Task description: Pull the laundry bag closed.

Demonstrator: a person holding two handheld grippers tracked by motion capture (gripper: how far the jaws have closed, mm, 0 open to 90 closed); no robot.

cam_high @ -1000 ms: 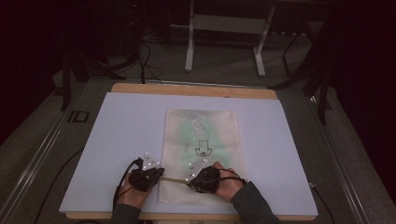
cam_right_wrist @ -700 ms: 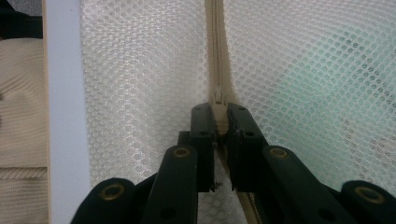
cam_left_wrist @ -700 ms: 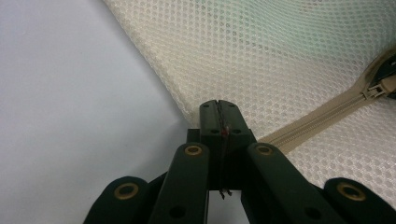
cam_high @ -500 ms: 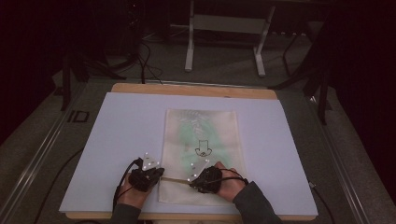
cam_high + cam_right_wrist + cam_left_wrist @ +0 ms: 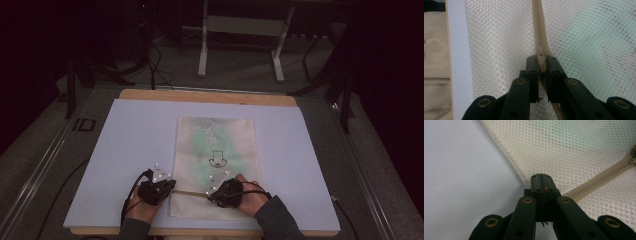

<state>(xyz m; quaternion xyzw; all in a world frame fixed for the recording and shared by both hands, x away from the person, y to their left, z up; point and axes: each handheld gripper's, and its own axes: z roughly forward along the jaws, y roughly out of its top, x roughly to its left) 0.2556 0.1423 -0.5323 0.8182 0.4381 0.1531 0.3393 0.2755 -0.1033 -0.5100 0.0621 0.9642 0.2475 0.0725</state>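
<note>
**Both grippers on the mesh bag's zip**

My left gripper has its jaws pressed together, pinching the edge of the mesh bag at the end of the zip. My right gripper is nipped narrowly onto the zip pull. From the high view I see the left gripper and right gripper at the near end of the bag, which lies flat mid-way across the white board.
</note>
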